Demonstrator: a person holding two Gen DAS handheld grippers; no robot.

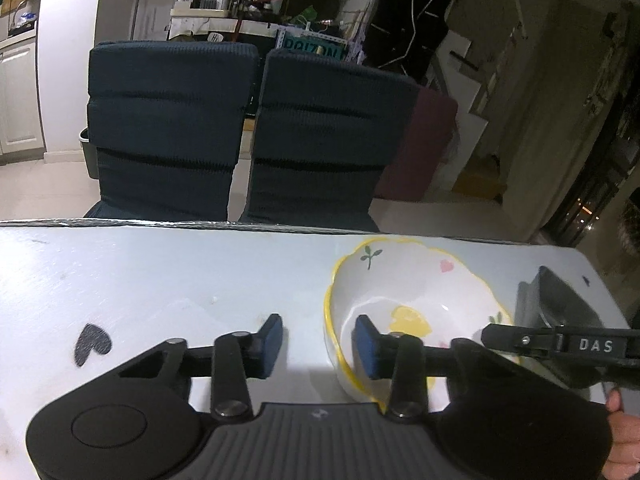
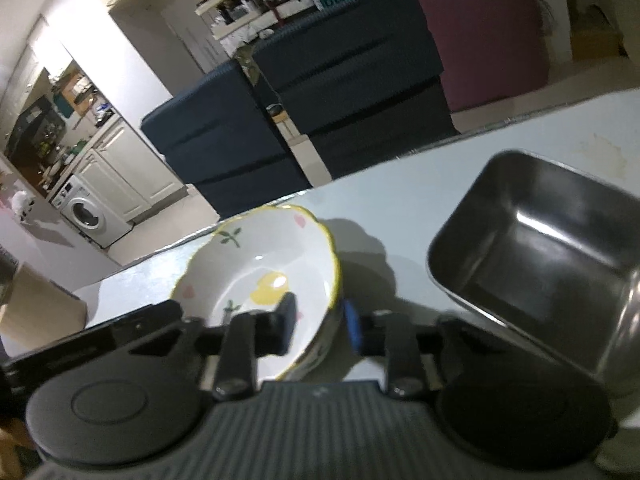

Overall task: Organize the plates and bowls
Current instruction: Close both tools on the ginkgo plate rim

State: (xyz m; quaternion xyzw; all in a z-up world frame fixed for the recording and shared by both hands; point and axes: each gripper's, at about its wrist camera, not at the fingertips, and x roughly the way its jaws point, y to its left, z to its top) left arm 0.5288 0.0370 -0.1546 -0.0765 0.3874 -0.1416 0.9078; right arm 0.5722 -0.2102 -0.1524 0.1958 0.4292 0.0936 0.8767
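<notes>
A white ceramic bowl (image 1: 416,296) with a wavy yellow rim and painted hearts and leaves sits on the pale table; it also shows in the right wrist view (image 2: 260,264). My left gripper (image 1: 318,346) is open, its jaws astride the bowl's left rim, one finger inside, one outside. My right gripper (image 2: 318,322) straddles the bowl's right rim with the jaws close to the wall, one pad inside and one outside; contact is not clear. Its black body (image 1: 560,346) reaches in from the right in the left wrist view. A dark square metal dish (image 2: 536,240) stands right of the bowl.
The pale table (image 1: 160,280) ends at a far edge just behind the bowl. Two dark blue chairs (image 1: 248,132) stand beyond it. A black heart mark (image 1: 92,344) is on the table at left. A stain (image 2: 608,152) marks the table's far right.
</notes>
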